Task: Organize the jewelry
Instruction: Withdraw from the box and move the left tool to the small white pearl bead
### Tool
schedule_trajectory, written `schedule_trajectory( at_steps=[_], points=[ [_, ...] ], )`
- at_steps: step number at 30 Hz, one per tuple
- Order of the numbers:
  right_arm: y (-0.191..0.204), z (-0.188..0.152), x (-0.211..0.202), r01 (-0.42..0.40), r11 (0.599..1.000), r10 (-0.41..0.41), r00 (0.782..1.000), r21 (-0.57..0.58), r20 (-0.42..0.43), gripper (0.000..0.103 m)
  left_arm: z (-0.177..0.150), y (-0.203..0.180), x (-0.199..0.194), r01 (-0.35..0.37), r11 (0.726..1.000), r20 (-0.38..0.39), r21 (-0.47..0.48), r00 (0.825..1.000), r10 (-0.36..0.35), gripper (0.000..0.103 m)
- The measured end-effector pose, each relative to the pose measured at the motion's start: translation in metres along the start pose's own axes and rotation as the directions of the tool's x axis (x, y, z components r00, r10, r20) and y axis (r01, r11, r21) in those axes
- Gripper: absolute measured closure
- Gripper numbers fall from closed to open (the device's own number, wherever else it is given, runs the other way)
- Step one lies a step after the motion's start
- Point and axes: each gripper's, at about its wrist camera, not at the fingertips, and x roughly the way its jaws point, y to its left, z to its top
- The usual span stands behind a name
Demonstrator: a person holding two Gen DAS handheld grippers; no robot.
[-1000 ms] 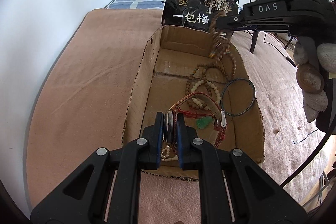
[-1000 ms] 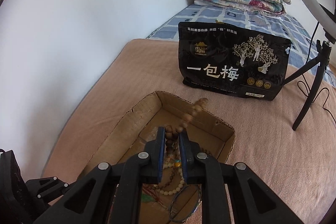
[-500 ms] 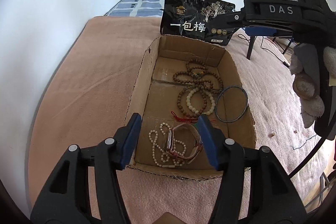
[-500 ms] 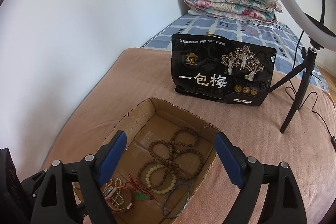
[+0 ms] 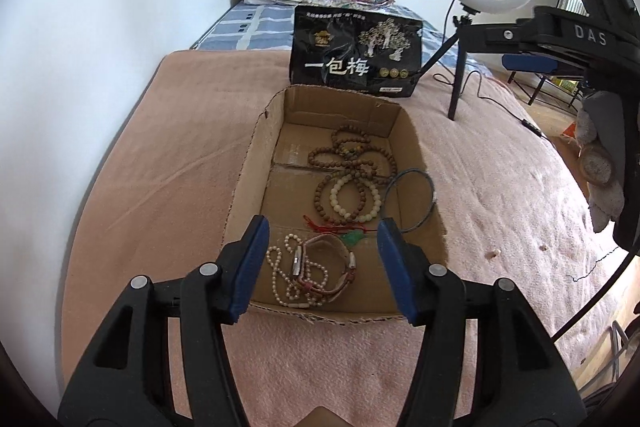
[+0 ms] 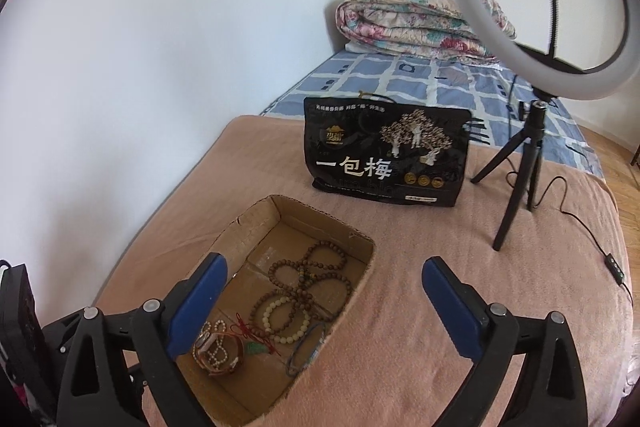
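Both loads have been released into the cardboard box [image 5: 256, 163]. The left gripper [image 5: 324, 267] is held with jaws spread and empty; the watch [image 5: 320, 267] dropped from them lies at the box's near end. The right gripper [image 6: 324, 311] jaws have just been opening wide, nothing between them; the brown bead string [image 6: 312, 275] lies toward the box's far end. All jewelry seen is judged contained.

Both cameras look steeply down along their own tongs. The left one sits close above the near end of the box [image 5: 256, 163]. The right one sits higher, to the side. Both see the box [image 6: 362, 269] and the bag [image 5: 356, 55].
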Motion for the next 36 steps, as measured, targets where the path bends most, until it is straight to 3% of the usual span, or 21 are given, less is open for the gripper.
schedule_trajectory(
  at_steps=[10, 19, 36],
  points=[
    [-0.065, -0.035, -0.08, 0.072, 0.996, -0.076, 0.993, 0.05, 0.091, 0.0, 0.001, -0.039, -0.017, 0.057, 0.994, 0.052, 0.09, 0.997, -0.062, 0.045],
    [-0.123, -0.091, -0.124, 0.171, 0.982, -0.175, 0.983, 0.083, 0.051, 0.0, -0.001, -0.081, -0.019, 0.134, 0.981, 0.041, 0.142, 0.989, -0.141, 0.045],
    [-0.157, -0.175, -0.135, 0.262, 0.963, -0.262, 0.965, 0.066, 0.004, 0.001, -0.026, -0.183, 0.023, 0.224, 0.927, -0.056, 0.3, 0.974, -0.217, 0.045]
  ],
)
